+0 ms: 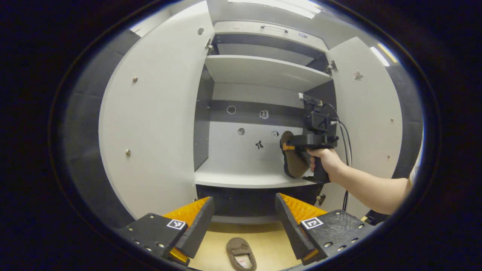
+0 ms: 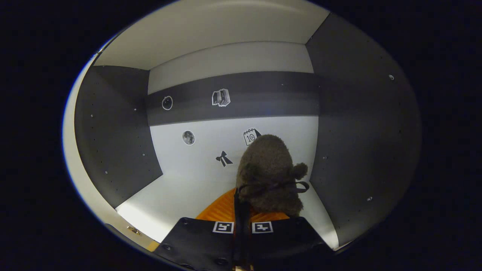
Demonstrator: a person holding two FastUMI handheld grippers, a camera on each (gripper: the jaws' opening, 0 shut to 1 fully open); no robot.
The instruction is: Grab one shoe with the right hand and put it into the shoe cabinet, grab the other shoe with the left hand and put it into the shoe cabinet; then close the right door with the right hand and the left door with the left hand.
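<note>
A white shoe cabinet stands ahead with both doors swung wide. In the left gripper view a hand holds my right gripper inside the middle compartment, shut on a brown fuzzy slipper that hangs sole outward just above the shelf. The right gripper view shows that slipper pinched between the orange fingers, toe pointing to the back wall, near the right side wall. My left gripper is open, low before the cabinet. The other brown slipper lies on the wooden floor beneath it.
The left door and right door flank the opening. An upper shelf sits above the middle one, and a dark lower compartment lies below. Small stickers dot the back wall.
</note>
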